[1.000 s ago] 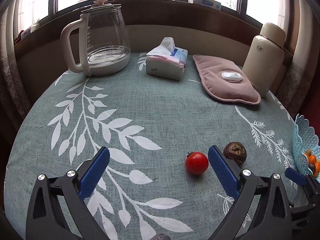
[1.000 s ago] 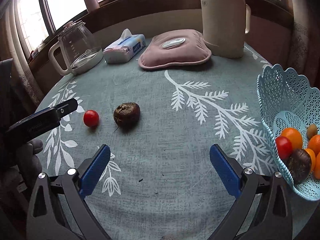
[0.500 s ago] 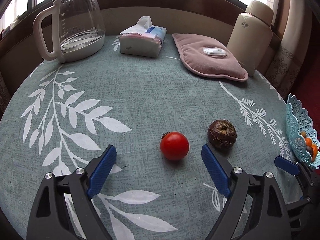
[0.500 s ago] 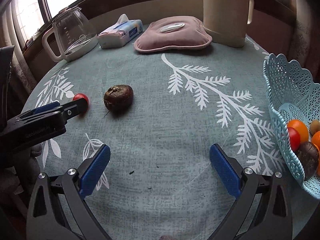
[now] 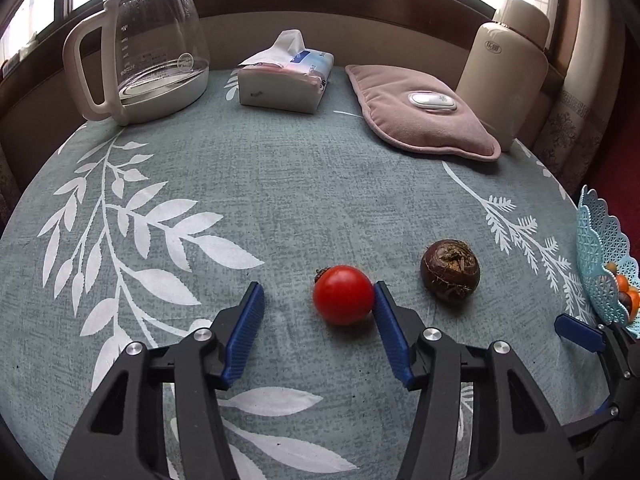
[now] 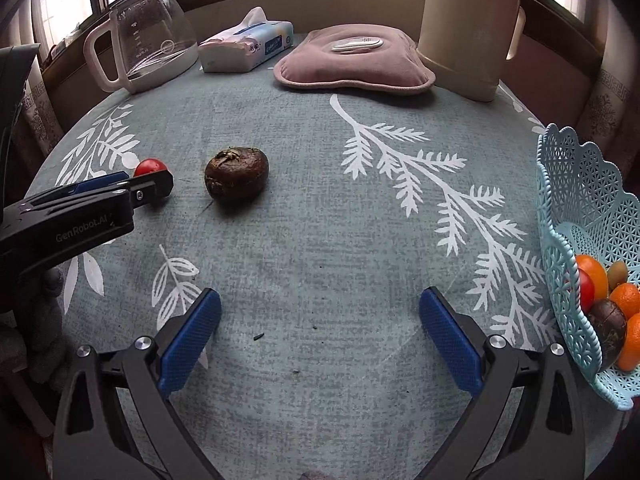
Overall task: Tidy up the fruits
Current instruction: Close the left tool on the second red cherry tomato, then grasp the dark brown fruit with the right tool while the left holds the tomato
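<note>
Closing since the earlier frame, left gripper (image 5: 318, 306) brackets the small red round tomato (image 5: 344, 295), ungripped; right gripper (image 6: 320, 334) released. Next: clamp, carry to blue lattice plastic basket (image 6: 568, 216).

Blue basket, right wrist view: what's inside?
In the blue basket: three oranges, a red tomato, a dark brown round fruit and a small greenish-brown fruit. The lattice wall and frame edge hide anything beneath or further right.
</note>
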`<state>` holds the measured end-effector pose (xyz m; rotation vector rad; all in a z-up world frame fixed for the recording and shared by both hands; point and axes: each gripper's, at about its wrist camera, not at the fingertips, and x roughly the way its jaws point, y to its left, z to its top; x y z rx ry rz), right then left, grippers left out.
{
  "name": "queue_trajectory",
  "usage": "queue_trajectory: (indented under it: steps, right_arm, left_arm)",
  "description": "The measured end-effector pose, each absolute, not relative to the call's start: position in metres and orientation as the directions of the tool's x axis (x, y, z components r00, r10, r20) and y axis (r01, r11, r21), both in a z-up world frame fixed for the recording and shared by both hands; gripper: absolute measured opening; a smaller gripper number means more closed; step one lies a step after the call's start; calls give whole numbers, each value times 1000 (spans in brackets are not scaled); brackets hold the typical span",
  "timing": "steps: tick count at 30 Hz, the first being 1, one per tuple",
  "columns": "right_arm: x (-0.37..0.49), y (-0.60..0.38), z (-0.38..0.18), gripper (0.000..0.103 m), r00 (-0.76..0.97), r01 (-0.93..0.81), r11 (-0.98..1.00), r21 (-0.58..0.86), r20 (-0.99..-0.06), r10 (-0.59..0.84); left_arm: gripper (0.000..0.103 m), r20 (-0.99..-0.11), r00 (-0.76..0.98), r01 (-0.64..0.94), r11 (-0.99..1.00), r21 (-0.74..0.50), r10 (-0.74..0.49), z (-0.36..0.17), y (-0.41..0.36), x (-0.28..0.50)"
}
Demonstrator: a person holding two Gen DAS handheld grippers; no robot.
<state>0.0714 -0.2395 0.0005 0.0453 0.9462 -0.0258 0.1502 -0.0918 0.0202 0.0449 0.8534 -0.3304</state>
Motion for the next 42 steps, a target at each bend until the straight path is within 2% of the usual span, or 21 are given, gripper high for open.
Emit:
queue_trajectory:
  steps: [2, 7, 21, 24, 26, 33, 35, 40, 42]
  right_arm:
    - [71, -240, 0, 101, 585, 41, 999, 26, -811, -3]
    - [71, -240, 2, 101, 586, 37, 999, 31, -810, 3]
    - [110, -214, 28, 98, 632, -55, 998, 23, -773, 52]
    - [123, -208, 28, 91, 624, -77, 996, 36, -777, 76]
    - [131, -204, 25, 82, 614, -89, 995, 43, -785, 89]
    - [148, -195, 13, 66, 598, -100, 995, 25, -798, 81]
    - [150, -195, 14, 57, 599, -103, 994, 31, -796, 87]
    - [149, -196, 15, 43, 597, -109, 993, 38, -796, 96]
    - [147, -195, 15, 43, 596, -108, 994, 36, -797, 93]
  left_arm:
    - [38, -742, 607, 314, 944, -107, -285, 21, -91, 149]
    - [30, -730, 601, 318, 935, -156, -326, 24, -85, 147]
    - [30, -663, 694, 220, 959, -180, -283, 46, -58, 144]
    - [30, -663, 695, 205, 961, -187, -277, 46, -54, 146]
    - [30, -662, 698, 198, 962, -187, -272, 46, -52, 146]
    - [30, -661, 702, 189, 964, -188, -267, 45, -50, 147]
    - [30, -662, 700, 192, 964, -186, -267, 45, -51, 147]
    - [30, -665, 696, 194, 963, -186, -269, 43, -52, 147]
    - [30, -666, 696, 194, 963, -185, -269, 43, -52, 147]
